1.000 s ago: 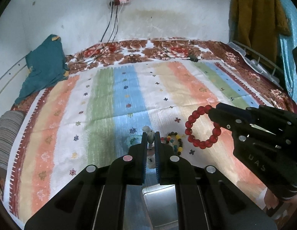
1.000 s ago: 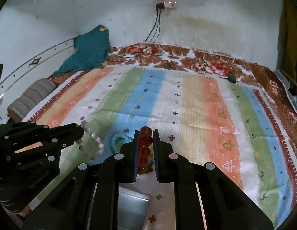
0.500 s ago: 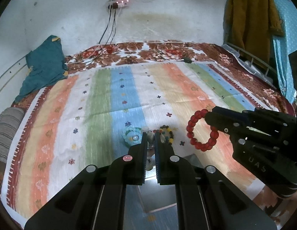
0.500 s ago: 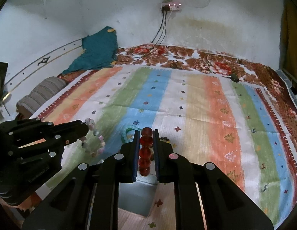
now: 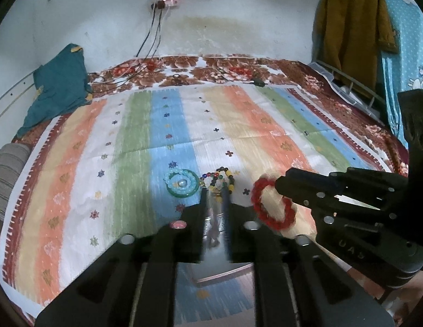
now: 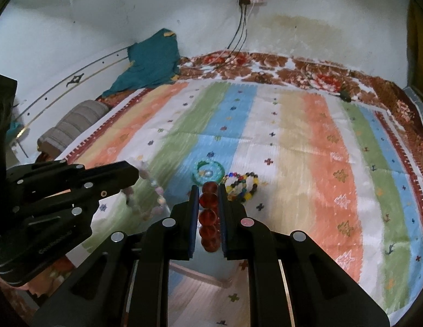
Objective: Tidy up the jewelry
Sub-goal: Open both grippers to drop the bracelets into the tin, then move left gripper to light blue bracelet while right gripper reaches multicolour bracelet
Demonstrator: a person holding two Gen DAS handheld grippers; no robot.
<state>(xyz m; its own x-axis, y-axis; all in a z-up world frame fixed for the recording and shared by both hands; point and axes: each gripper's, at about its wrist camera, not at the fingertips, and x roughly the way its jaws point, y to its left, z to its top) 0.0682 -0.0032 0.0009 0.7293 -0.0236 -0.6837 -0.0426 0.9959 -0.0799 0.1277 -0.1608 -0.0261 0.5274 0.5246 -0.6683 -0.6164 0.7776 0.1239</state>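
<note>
We look from each claw's wrist, forward and downward along its two fingers across the striped bedspread [image 5: 146, 136] toward the far wall. Both views sit close above the cloth. They share the green ring [image 5: 182, 184] and multicoloured beads [image 6: 242, 184] just ahead of the fingertips, and each shows the other claw at its side.

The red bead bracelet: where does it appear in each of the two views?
Left wrist view: the red bead bracelet hangs right of centre from the right gripper.
Right wrist view: it is at bottom centre, between the gripper's fingers.
Shared landmark: the green bangle on the blue stripe.
</note>
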